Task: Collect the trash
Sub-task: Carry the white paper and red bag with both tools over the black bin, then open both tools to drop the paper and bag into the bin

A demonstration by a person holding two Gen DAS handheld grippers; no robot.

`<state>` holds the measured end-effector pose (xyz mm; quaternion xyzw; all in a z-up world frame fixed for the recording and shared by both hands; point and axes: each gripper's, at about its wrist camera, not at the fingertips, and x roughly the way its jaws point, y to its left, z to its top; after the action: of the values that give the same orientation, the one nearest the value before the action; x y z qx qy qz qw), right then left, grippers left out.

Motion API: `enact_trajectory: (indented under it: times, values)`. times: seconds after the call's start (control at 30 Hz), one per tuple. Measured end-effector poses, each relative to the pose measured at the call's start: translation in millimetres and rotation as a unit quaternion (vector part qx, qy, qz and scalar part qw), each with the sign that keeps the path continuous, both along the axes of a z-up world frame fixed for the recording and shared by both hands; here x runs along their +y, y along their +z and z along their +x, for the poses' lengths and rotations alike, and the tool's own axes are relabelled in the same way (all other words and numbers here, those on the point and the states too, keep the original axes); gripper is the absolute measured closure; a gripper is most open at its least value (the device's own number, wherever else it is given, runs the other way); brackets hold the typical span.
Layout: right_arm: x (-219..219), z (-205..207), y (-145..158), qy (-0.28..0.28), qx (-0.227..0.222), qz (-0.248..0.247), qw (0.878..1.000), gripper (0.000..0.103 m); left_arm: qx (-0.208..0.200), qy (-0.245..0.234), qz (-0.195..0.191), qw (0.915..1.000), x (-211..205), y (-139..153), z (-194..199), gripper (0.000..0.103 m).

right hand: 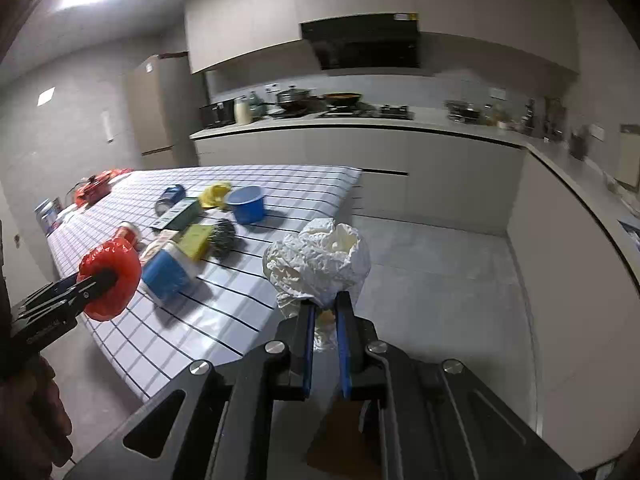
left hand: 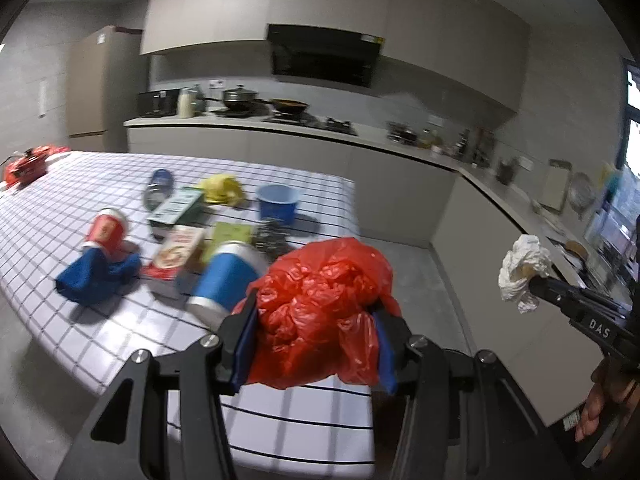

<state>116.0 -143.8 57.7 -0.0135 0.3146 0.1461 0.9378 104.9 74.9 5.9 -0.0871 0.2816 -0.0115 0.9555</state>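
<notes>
My left gripper [left hand: 316,320] is shut on a crumpled red plastic bag [left hand: 320,304] and holds it above the near edge of the checked table [left hand: 60,216]. It also shows in the right wrist view [right hand: 108,278], with the red bag [right hand: 110,256] in it. My right gripper [right hand: 324,304] is shut on a crumpled white paper wad [right hand: 320,260], held off the table's right side over the floor. The wad also shows in the left wrist view [left hand: 524,272].
On the table lie a blue can [left hand: 228,280], a red can [left hand: 106,230], a blue cloth [left hand: 94,280], a food box [left hand: 176,256], a green carton [left hand: 176,208], a yellow wad [left hand: 222,188], a blue bowl [left hand: 277,202], a steel scourer [left hand: 272,236] and a bottle [left hand: 159,186]. Kitchen counters [left hand: 400,148] run behind and right.
</notes>
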Motion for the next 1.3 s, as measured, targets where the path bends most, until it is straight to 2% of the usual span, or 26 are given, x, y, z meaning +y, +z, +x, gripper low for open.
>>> enact_trajectory:
  times: [0.23,0.47,0.73,0.97,1.07,1.17,1.23,1.27,1.3]
  values:
    - [-56.0,-20.8,-10.1,-0.055,0.013,-0.005,0.998,0.092,0.015,-0.069,-0.004,0.9975,-56.8,-11.2,6.9,0.053]
    - [-103.2,-37.1,-29.1,-0.08,0.037,-0.01,0.996,0.092,0.043,-0.135,-0.01,0.9899,-115.4,-32.3,12.6,0.053]
    - [-145.4,-43.8,-65.9,-0.072,0.072,-0.012,0.995,0.092,0.083,-0.16,-0.002,0.9837,-165.8,-64.4,10.9,0.053]
    - [-160.1,-26.2,-124.6,-0.03,0.119,-0.025,0.992,0.092,0.135,-0.17,-0.009,0.9761,-202.3,-107.6,19.3,0.053]
    - [-164.1,-12.2,-156.8,-0.001,0.141,-0.034,0.989,0.092,0.165,-0.168,-0.009,0.9718,-216.7,-142.8,33.1,0.052]
    - [-167.6,4.1,-186.7,0.026,0.163,-0.046,0.985,0.092,0.194,-0.152,-0.032,0.9686,-222.8,-165.5,47.7,0.052]
    - [-171.2,16.2,-208.9,0.048,0.182,-0.056,0.981,0.09,0.201,-0.149,-0.035,0.9677,-227.8,-173.5,55.6,0.045]
    - [-171.1,23.2,-221.3,0.062,0.19,-0.07,0.977,0.085,0.206,-0.15,-0.034,0.9663,-231.2,-179.8,58.5,0.027]
    - [-169.3,28.0,-232.1,0.074,0.186,-0.096,0.975,0.058,0.218,-0.136,-0.019,0.9663,-233.3,-186.6,60.9,0.006]
